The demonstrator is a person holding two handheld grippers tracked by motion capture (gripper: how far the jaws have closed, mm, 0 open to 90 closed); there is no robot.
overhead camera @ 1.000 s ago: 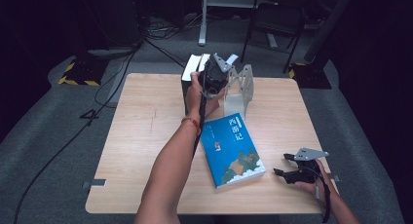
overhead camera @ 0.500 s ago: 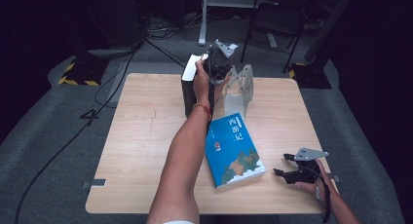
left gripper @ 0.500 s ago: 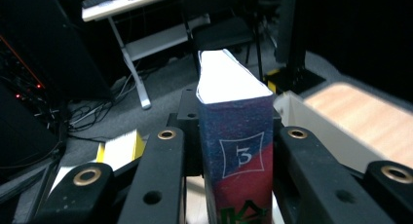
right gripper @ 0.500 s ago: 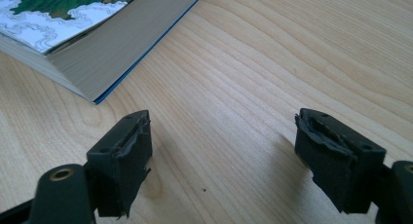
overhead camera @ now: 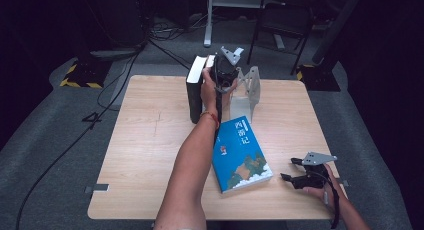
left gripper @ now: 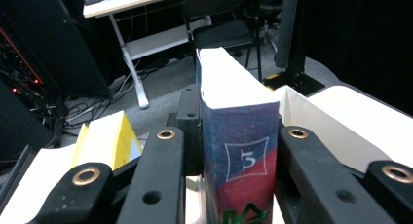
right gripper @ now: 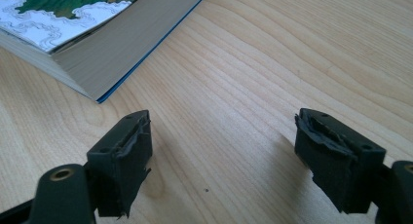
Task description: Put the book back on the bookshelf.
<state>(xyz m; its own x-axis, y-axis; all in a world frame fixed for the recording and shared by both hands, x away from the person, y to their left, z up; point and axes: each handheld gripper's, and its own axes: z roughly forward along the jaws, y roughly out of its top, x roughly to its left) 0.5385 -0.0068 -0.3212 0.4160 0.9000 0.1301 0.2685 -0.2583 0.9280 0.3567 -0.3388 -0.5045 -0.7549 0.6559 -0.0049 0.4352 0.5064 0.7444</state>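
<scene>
With the left gripper (overhead camera: 223, 70) clamped on the book (left gripper: 238, 151), lower it upright beside the black book (overhead camera: 194, 92), while the right gripper (overhead camera: 300, 172) rests open.

Pale wooden table (overhead camera: 150, 155) with books and a bookend

A blue-covered book (overhead camera: 241, 155) lies flat near the middle; at the far edge a dark book (overhead camera: 194, 92) stands upright, with a clear bookend (overhead camera: 250, 87) just to its right
</scene>
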